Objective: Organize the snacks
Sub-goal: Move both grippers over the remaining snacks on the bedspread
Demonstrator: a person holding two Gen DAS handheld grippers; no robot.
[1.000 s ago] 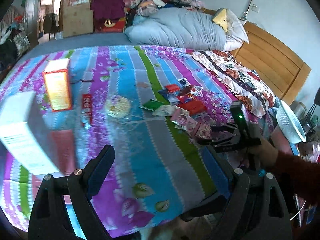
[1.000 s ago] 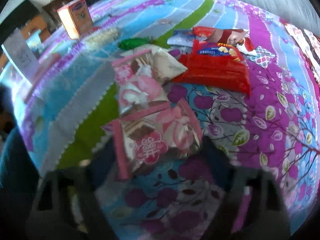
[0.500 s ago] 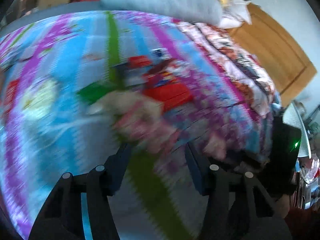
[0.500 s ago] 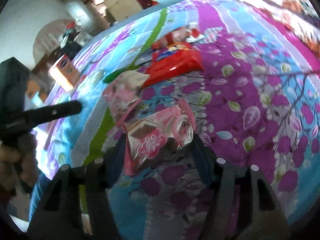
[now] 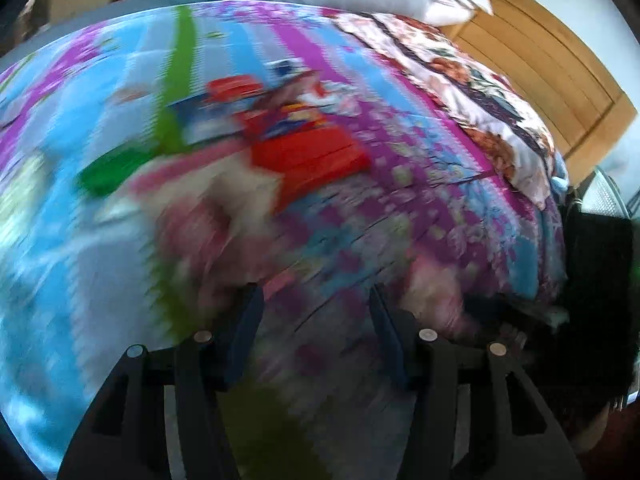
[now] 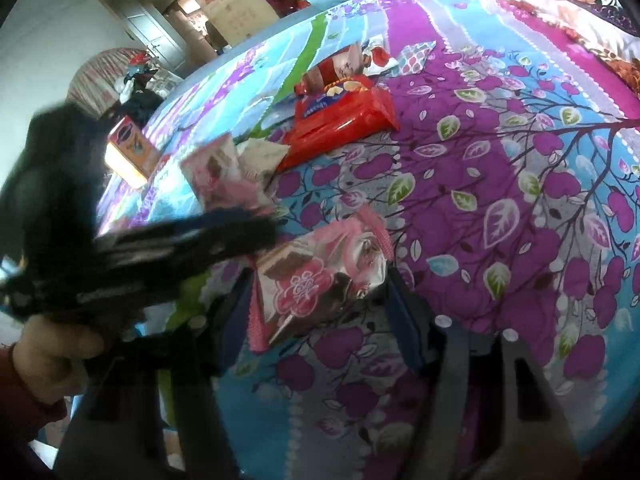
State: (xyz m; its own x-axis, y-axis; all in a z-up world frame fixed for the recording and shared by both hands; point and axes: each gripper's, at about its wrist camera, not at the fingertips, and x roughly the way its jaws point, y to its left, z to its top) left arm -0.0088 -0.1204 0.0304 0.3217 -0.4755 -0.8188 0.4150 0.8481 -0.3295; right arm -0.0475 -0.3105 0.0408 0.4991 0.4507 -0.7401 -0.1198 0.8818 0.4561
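A pink flowered snack packet [image 6: 316,284] sits between the fingers of my right gripper [image 6: 320,292], which has closed on it just above the bedspread. A second pink packet [image 6: 224,176] lies further back, with a red snack pack [image 6: 340,120] and other wrappers behind it. My left gripper [image 5: 316,312] is open and empty, low over the bed close to the second pink packet [image 5: 216,232]; it also shows in the right wrist view [image 6: 240,232] as a blurred dark shape. The left wrist view is heavily motion-blurred.
An orange box [image 6: 128,148] stands on the far left of the bed. A green wrapper [image 5: 108,168] lies left of the pile. A flowered quilt [image 5: 472,80] and wooden headboard [image 5: 560,80] are at the right. The bedspread [image 6: 520,200] is colourful patchwork.
My left gripper has swung right and forward toward the snack pile, jaws narrowing. My right gripper has closed in on the near pink packet and tilted up.
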